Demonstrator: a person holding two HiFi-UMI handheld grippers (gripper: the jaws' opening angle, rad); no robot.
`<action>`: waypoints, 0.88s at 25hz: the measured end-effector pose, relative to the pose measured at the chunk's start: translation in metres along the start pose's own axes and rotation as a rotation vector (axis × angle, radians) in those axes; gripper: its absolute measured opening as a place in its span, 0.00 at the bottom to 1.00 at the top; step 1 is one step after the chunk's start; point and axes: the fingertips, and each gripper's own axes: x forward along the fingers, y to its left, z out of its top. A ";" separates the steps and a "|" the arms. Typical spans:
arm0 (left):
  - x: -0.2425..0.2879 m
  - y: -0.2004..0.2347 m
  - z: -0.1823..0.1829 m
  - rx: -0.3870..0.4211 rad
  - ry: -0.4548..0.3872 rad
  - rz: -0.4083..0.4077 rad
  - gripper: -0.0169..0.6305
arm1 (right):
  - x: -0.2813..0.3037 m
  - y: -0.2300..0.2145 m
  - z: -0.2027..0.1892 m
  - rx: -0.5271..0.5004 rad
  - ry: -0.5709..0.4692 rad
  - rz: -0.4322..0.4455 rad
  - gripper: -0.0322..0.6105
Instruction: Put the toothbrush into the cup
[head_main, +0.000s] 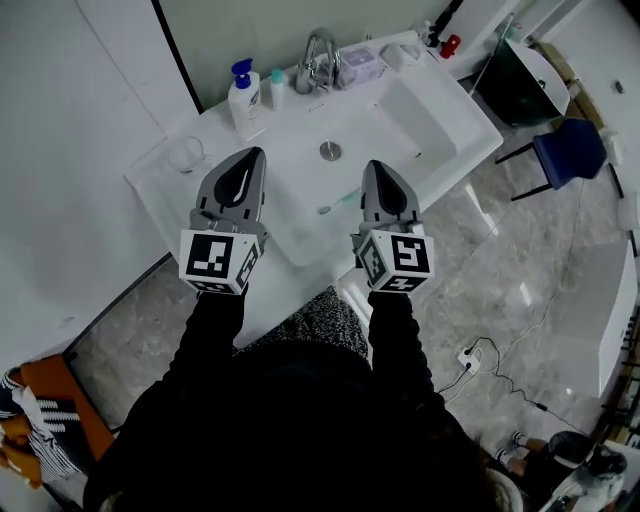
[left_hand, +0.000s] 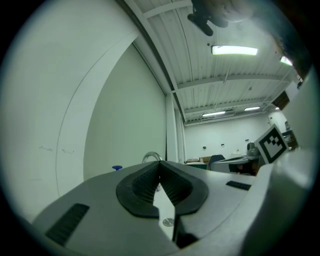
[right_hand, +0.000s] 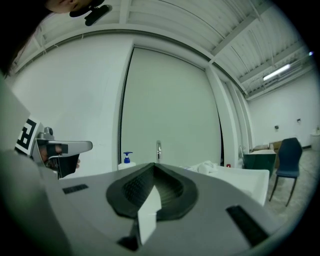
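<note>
Washbasin (head_main: 420, 130): a white rectangular basin is being viewed from steeply above, with a round drain (head_main: 330, 150) at its middle and a chrome faucet (head_main: 318, 60) at its back rim.

Toothbrush (head_main: 338, 203): it is being shown lying flat inside the washbasin, close to the front rim, and is touched by neither gripper.

Cup (head_main: 186, 153): a clear glass is being shown standing upright on the ledge at the washbasin's left end, apart from the toothbrush.

Left gripper (head_main: 257, 153): it is being held level over the washbasin's front left part, between cup and drain. Its ribbed pads (left_hand: 142, 185) are being pressed fully together, and nothing is being gripped.

Right gripper (head_main: 373, 165): it is being held level over the washbasin's front rim, just right of the toothbrush. Its pads (right_hand: 132, 187) are likewise being pressed together, with nothing between them.

Soap dispenser (head_main: 243, 95): a white pump bottle with a blue head is being shown at the washbasin's back left corner, beside a small teal-capped bottle (head_main: 277, 88).

Chair (head_main: 568, 150): a blue seat is being shown on the floor to the right of the washbasin.
</note>
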 end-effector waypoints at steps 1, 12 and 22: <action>0.003 0.001 0.000 0.002 0.000 0.004 0.04 | 0.004 -0.003 -0.001 0.006 0.000 0.003 0.06; 0.035 0.013 -0.007 0.009 0.019 0.095 0.04 | 0.057 -0.026 -0.015 -0.009 0.057 0.125 0.06; 0.054 0.033 -0.019 0.030 0.075 0.195 0.04 | 0.098 -0.040 -0.063 -0.125 0.222 0.404 0.06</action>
